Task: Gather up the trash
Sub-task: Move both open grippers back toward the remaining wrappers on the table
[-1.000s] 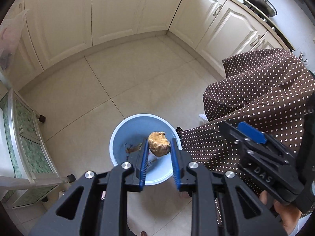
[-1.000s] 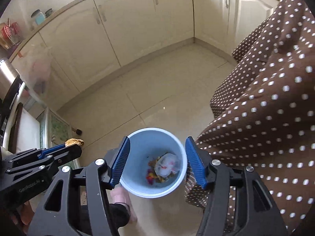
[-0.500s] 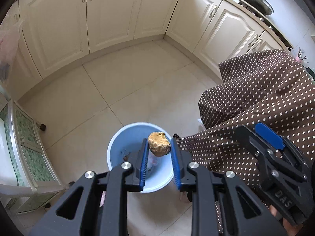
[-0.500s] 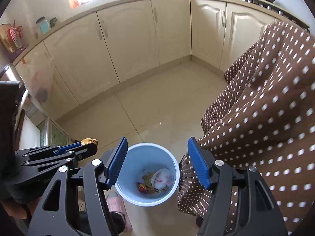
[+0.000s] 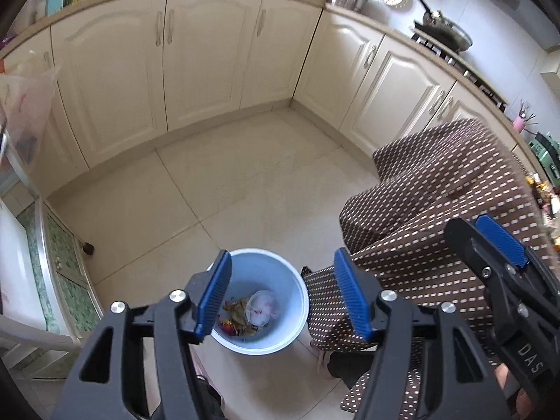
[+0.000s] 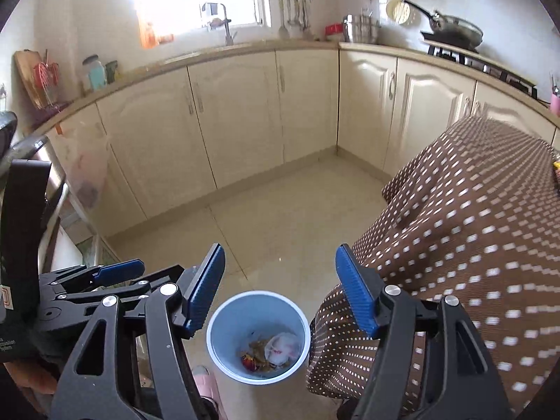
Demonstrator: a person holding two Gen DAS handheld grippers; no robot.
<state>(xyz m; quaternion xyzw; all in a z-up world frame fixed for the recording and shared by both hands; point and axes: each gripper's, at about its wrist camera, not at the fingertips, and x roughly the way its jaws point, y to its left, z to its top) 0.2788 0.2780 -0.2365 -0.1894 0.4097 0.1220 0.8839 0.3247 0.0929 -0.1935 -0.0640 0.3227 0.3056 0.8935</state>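
Note:
A light blue bin [image 5: 276,273] stands on the tiled floor, holding a white crumpled wad [image 5: 260,309] and brownish and coloured scraps. My left gripper [image 5: 281,255] hangs above the bin; its jaws are opening and nothing is between the blue pads. In the right wrist view the same bin [image 6: 259,311] sits below my right gripper [image 6: 279,249], which is open and empty. The left gripper [image 6: 115,269] shows at that view's left edge, and one blue pad of the right gripper [image 5: 500,241] shows at the left wrist view's right side.
A brown dotted cloth [image 5: 437,210] hangs over a table right beside the bin. Cream cabinets [image 5: 203,52] line the back and right walls. A green glass-fronted cart [image 5: 59,273] stands at the left. A pink slipper [image 6: 206,381] is near the bin.
The left jaws have spread wide and the brown lump they held is gone from between them. Both grippers have risen, so the bin looks smaller and more of the counters shows.

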